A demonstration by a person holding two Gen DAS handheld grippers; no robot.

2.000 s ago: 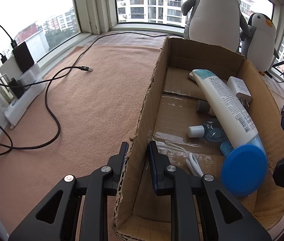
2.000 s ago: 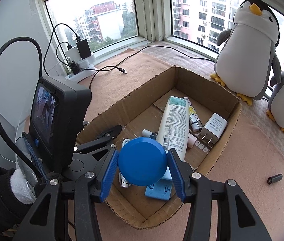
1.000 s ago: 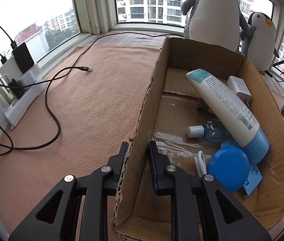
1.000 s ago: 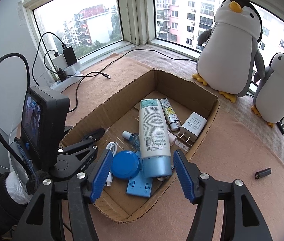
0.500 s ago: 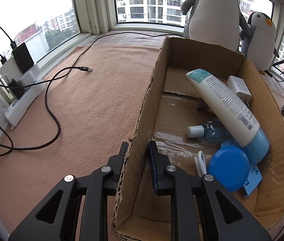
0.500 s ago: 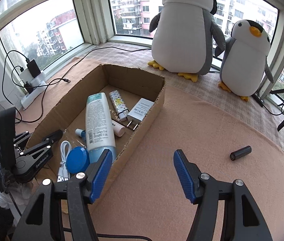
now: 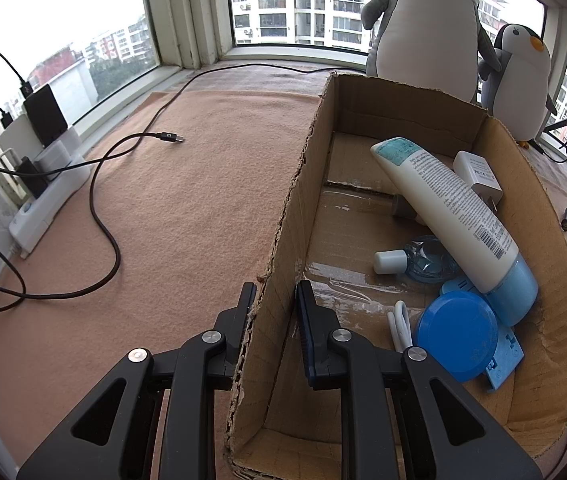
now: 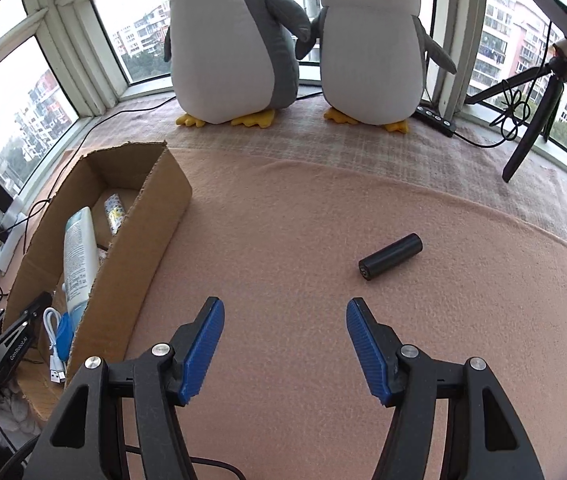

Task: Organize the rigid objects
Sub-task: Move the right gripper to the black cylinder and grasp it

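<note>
A: What is the left tool (image 7: pixel 273 300) doing?

B: It is pointing steeply downward and clamping the near side wall of the cardboard box (image 7: pixel 291 208), one finger outside the wall and one inside, jaws drawn narrow on the cardboard.

A: And the right tool (image 8: pixel 283 332)?

B: It is hovering over the pink blanket (image 8: pixel 283 240) to the right of the box, tilted downward, with its blue pads (image 8: pixel 203 344) standing wide apart and nothing between them.

A: Where is the black cylinder (image 8: pixel 389 256) lying?

B: It is lying on its side on the blanket, well apart from the box on the box's right, ahead of the right tool and just beyond its right finger. It is touching neither pad.

A: What is sitting in the box?

B: A white tube with a pale blue cap (image 7: pixel 455 216) is leaning across a small clear bottle (image 7: pixel 415 262), with a round blue lid (image 7: pixel 457 336), a white charger (image 7: pixel 477 174) and a coiled white cable (image 7: pixel 399 324) around it. Two plush penguins (image 8: pixel 235 40) are standing beyond the box, by the window.
</note>
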